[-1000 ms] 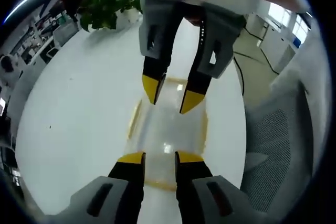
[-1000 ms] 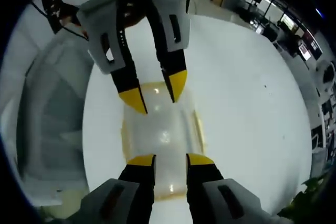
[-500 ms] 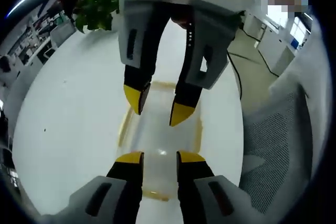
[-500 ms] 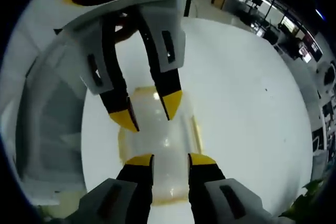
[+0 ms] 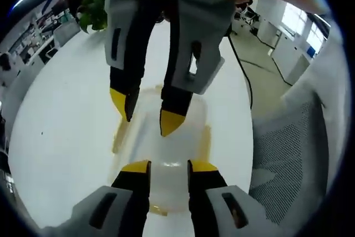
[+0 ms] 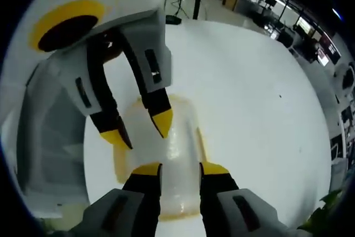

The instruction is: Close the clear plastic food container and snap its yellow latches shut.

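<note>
The clear container [image 5: 166, 154] is partly covered at both ends by the left gripper [image 5: 168, 166] and right gripper [image 5: 145, 116]; its latches [image 6: 198, 137] blur into yellow edges.

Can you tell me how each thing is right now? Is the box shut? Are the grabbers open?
clear container: lid lying on top, flat on the white table.
yellow latches: too blurry to tell whether snapped.
left gripper: open, holding nothing.
right gripper: open, holding nothing.
</note>
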### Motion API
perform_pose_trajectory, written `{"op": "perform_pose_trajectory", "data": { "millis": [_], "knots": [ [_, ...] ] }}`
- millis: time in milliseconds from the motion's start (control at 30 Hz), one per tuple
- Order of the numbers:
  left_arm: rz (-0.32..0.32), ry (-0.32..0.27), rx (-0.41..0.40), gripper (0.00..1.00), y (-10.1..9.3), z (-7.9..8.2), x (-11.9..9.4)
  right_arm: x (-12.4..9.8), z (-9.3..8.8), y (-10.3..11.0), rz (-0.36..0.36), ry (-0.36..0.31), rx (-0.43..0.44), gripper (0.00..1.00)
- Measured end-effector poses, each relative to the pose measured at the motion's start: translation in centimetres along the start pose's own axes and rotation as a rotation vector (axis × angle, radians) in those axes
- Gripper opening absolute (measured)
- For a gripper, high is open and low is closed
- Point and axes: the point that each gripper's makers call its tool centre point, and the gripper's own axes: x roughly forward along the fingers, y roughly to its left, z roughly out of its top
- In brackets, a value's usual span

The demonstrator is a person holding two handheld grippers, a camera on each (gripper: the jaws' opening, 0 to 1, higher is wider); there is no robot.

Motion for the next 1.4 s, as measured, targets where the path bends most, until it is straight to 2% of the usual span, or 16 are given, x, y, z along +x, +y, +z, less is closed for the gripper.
{"op": "perform_pose_trajectory", "data": {
  "millis": [300, 400, 767, 1400],
  "knots": [
    [-0.003, -0.008, -0.021, 0.26, -0.4, -0.1, -0.1, 0.1, 0.2, -0.4, -0.001, 0.004, -0.01, 0.26],
    [-0.016, -0.006, -0.027, 0.31, -0.8, -0.2, -0.1, 0.1, 0.2, -0.5, 0.0, 0.005, -0.012, 0.26],
    [-0.014, -0.01, -0.014, 0.36, -1.1, -0.2, -0.1, 0.1, 0.5, -1.2, 0.001, 0.004, -0.019, 0.27],
    [0.035, -0.018, 0.029, 0.42, -1.7, -0.4, 0.1, 1.1, 0.4, -1.8, 0.05, 0.038, -0.048, 0.29]
  ]
}}
